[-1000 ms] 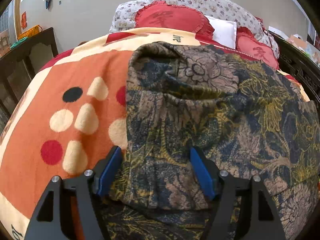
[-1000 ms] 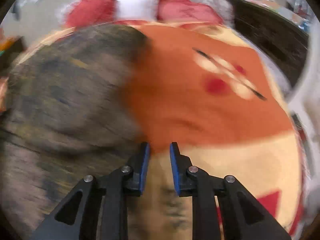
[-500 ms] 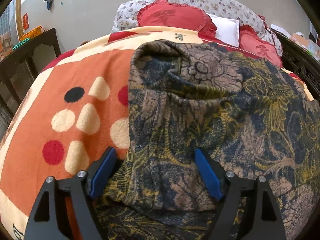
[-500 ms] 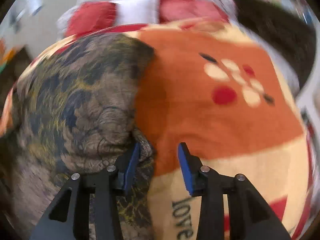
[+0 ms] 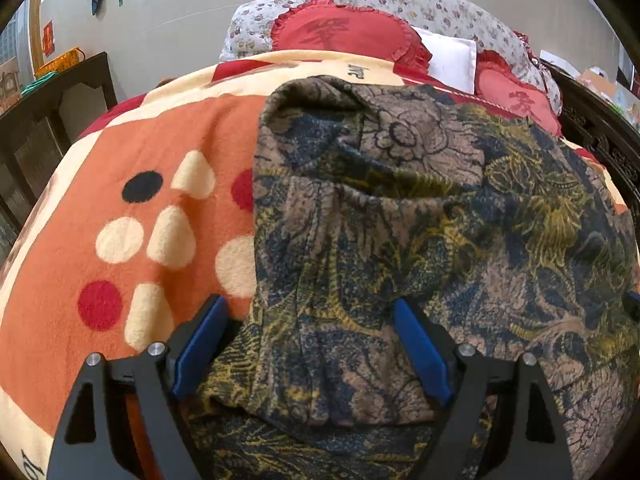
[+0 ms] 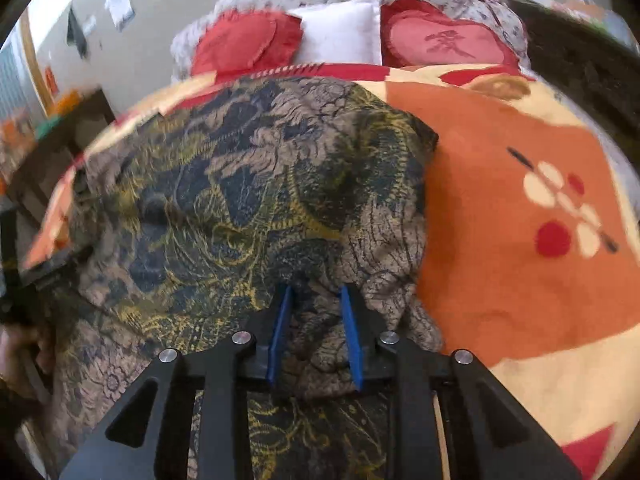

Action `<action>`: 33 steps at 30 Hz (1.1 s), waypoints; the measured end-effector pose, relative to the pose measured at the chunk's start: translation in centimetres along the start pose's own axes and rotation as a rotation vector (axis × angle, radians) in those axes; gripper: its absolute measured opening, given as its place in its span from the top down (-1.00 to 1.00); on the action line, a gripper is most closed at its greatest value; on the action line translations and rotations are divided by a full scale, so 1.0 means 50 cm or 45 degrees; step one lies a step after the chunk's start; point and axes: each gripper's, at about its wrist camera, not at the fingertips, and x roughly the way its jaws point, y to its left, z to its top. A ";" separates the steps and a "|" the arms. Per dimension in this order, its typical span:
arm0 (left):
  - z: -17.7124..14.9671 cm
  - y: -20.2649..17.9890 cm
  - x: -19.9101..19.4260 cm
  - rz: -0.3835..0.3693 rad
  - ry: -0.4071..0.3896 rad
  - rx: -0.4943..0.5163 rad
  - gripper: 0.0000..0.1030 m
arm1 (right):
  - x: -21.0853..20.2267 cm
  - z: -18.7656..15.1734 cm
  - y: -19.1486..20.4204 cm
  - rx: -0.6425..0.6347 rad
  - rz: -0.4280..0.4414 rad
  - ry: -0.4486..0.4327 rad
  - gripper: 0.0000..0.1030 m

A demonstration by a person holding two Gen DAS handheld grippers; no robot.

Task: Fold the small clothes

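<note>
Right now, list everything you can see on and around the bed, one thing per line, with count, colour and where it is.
patterned garment: one, brown, navy and yellow floral, lying folded on the blanket
blanket: one, orange and cream with red, black and cream dots, covering the bed
heart cushions: two, red, at the head of the bed
white pillow: one, between the cushions
floral bedding: one bundle, white with small flowers, behind the cushions
dark wooden furniture: left of the bed
left gripper: black with blue pads, jaws opening, straddling a garment fold
right gripper: black with blue pads, jaws closing on a bunch of garment
</note>
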 end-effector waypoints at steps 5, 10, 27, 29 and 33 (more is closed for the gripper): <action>0.000 -0.002 0.001 0.016 0.003 0.010 -0.74 | -0.048 0.107 -0.014 0.163 0.118 -0.166 0.60; 0.000 -0.004 0.004 0.022 0.007 0.012 -0.75 | 0.090 0.142 -0.029 0.217 0.048 0.011 0.58; 0.088 -0.051 -0.039 -0.043 -0.109 0.050 0.69 | -0.018 0.128 0.069 0.031 -0.032 -0.302 0.56; 0.103 -0.040 0.008 -0.035 -0.037 0.004 0.86 | 0.033 0.111 0.083 0.015 -0.048 -0.215 0.56; 0.110 -0.029 0.060 -0.045 -0.004 -0.005 0.88 | 0.087 0.063 0.101 -0.096 -0.146 -0.266 0.57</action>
